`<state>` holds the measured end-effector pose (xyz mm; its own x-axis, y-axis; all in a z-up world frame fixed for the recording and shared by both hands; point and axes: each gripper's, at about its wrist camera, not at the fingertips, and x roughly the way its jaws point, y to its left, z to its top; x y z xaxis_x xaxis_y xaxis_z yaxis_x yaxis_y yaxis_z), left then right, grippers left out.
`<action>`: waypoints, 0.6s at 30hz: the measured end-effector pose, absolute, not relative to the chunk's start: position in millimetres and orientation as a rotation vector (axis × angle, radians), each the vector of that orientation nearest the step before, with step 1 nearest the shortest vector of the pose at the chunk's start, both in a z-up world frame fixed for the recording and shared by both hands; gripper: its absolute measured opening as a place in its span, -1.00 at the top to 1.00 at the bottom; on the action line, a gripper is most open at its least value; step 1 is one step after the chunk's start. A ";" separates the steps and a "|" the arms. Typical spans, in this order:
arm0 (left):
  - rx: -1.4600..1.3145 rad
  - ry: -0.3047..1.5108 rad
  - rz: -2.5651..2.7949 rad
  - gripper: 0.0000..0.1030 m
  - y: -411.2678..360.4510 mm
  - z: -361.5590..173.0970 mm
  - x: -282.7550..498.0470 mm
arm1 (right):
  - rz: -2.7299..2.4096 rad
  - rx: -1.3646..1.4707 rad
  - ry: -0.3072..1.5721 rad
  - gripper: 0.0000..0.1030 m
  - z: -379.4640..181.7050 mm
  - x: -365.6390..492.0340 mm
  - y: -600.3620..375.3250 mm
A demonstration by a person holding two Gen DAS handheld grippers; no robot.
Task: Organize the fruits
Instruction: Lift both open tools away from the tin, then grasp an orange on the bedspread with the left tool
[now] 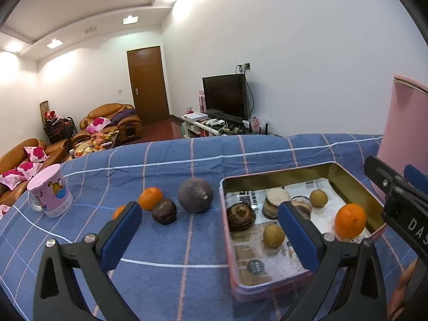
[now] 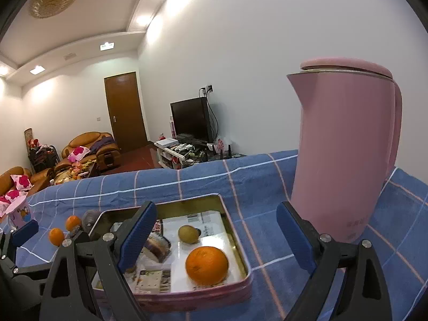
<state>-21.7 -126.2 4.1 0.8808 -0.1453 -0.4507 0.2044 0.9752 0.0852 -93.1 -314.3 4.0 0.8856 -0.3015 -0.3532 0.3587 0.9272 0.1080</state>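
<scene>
Right wrist view: right gripper (image 2: pixel 216 236) hangs released over the pink tin (image 2: pixel 240 289), empty-jawed; an orange (image 2: pixel 206 265) sits in its near right corner; left gripper (image 1: pixel 210 230) also spread wide, nothing grasped; two oranges (image 1: pixel 150 198) wait left on the blue cloth (image 1: pixel 187 243).

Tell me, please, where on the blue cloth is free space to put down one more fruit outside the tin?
Free: the cloth between the left gripper and the dark fruits, and the strip between tin and pink kettle. Crowded: the row of oranges and dark fruits beside the pink cup.
</scene>
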 end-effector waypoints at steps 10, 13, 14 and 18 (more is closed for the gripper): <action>0.150 0.478 -0.151 -1.00 -96.2 0.7 -12.1 | -0.330 0.197 0.370 -0.79 0.1 -85.5 -279.0; 0.154 0.483 -0.133 -1.00 -82.5 0.0 -7.8 | -0.321 0.202 0.376 -0.79 -0.5 -80.9 -266.2; 0.150 0.489 -0.128 -1.00 -76.0 -0.3 -5.1 | -0.318 0.202 0.375 -0.79 -0.5 -80.1 -262.4; 0.136 0.515 -0.099 -1.00 -51.5 -2.4 5.6 | -0.300 0.203 0.379 -0.79 -1.1 -73.7 -244.5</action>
